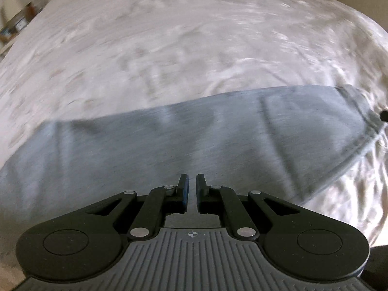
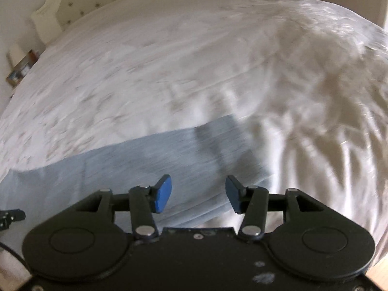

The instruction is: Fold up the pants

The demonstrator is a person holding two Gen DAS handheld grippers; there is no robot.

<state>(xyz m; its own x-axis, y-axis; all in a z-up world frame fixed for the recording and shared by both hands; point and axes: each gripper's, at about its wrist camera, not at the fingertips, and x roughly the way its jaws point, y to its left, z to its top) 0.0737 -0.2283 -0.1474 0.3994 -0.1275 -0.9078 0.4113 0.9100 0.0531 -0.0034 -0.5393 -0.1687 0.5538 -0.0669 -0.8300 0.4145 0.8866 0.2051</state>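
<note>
Lying flat on a bed [image 1: 169, 48], the pants [image 1: 169, 140] form a grey-blue band that crosses the lower half of the left wrist view, with a seamed edge [image 1: 359, 155] curving down at the right side of that band. The bed is covered in a pale, wrinkled sheet; both views are smeared by motion blur, so fabric detail is not readable.

Left gripper [image 1: 191, 181]: the jaws stand almost together, with only a narrow slit between the 2 pads. No cloth is visible in that slit. The gripper hangs above the grey-blue fabric and points down at it.

Right gripper [image 2: 198, 189]: the jaws stand apart, and the blue pads [image 2: 163, 194] face each other across a clear gap. Nothing is clamped between them; the fabric seen through the gap lies on the bed below. In this view the pants [image 2: 145, 160] run from the left edge to a squared end near the centre, and the bare sheet lies to the right of that end.

A tufted headboard [image 2: 80, 2] stands at the upper left of the right wrist view. A small shelf holding objects [image 2: 20, 69] is beside the left edge of the bed; the objects are too blurred to identify.
</note>
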